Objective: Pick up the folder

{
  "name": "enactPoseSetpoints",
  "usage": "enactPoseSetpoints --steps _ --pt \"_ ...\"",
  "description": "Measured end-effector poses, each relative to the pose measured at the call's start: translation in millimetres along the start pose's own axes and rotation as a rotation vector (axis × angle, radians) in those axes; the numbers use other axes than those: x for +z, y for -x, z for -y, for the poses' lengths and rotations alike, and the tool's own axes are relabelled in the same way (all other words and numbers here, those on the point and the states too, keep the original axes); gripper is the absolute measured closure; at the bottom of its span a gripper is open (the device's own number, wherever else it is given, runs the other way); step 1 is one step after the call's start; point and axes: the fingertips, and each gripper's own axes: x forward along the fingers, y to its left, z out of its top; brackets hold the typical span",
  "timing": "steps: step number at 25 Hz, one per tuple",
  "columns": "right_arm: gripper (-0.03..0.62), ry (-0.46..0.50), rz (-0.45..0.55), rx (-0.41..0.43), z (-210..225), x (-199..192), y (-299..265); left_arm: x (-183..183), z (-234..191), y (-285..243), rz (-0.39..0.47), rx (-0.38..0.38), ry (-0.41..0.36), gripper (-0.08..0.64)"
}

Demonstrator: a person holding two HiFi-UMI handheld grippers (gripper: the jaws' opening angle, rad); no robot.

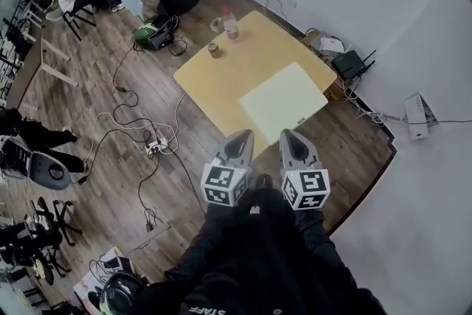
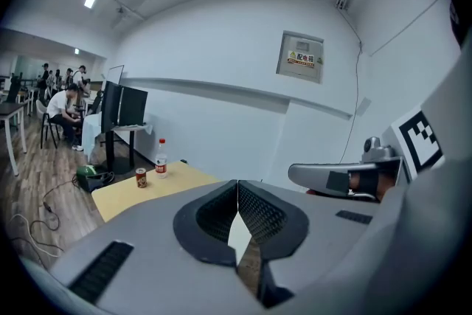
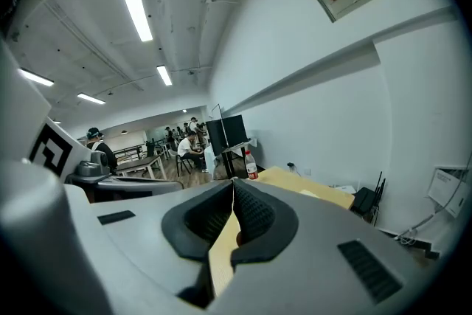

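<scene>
Folder (image 1: 284,101) at table (image 1: 247,52) corner — cables (image 1: 122,120) litter floor (image 1: 354,151).

The yellow counter (image 1: 221,77) stands on the wood floor (image 1: 193,162), with a pale folder (image 1: 284,101) flat at its near end and a can (image 1: 214,49) and bottle (image 1: 231,24) far off.

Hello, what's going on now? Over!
Shut and empty: left gripper, right gripper. The folder flat on table, near corner, untouched. Far-side bottle and can, not in the way.
</scene>
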Motion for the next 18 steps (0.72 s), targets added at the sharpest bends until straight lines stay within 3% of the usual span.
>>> enactPoseSetpoints --steps 13,18 --pt "0.568 -0.161 -0.180 -0.167 85.0 -82.5 -73.6 -44.2 -55.7 -101.0 -0.178 -0.060 0.007 0.526" --pt "0.505 -0.259 -0.244 -0.240 125.8 -131.8 -98.2 -80.6 -75.9 -132.3 -0.269 -0.075 0.013 0.526"
